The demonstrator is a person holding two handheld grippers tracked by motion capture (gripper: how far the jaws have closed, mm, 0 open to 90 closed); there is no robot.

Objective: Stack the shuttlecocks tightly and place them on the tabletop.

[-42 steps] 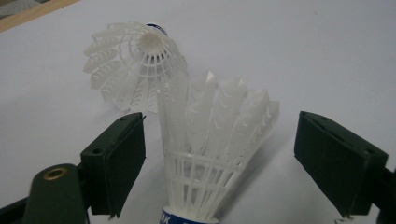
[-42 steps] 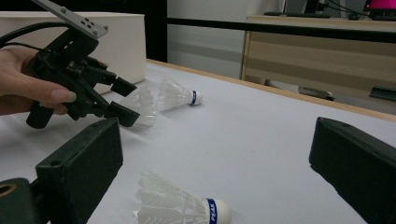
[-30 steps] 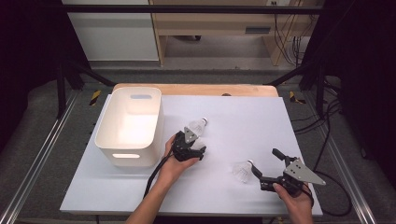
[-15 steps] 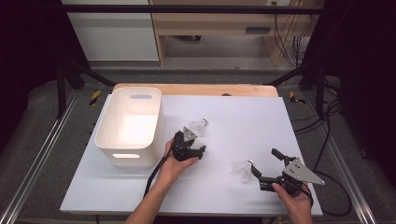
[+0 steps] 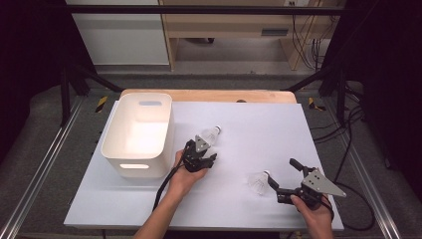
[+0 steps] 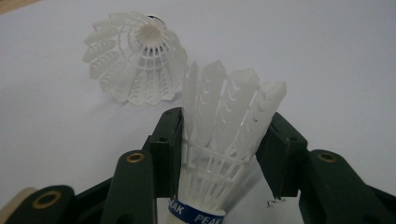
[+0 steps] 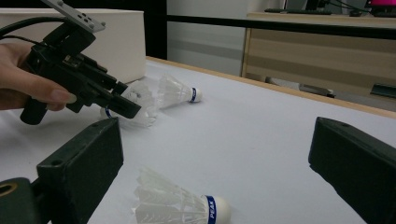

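Three shuttlecocks on the table, and my left gripper (image 6: pixel 224 154) has just been closing: its jaws now pinch one shuttlecock (image 6: pixel 219 140) by the skirt, beside the white bin (image 5: pixel 137 134). Next comes a lift leftward over that bin, I reckon. My right gripper (image 5: pixel 281 174) stands spread, another shuttlecock (image 7: pixel 177 203) lying between its jaws.

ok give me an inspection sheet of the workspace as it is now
surface: white table top, bare apart from the job's things
job's things: three shuttlecocks, one gripped, one just beyond it, one by the right gripper; white bin at left
clutter: nothing seen
grippers: left gripper has just closed on a shuttlecock's skirt; right gripper open
cables: black cable trails from the left gripper
surroundings: wooden furniture, floor cables
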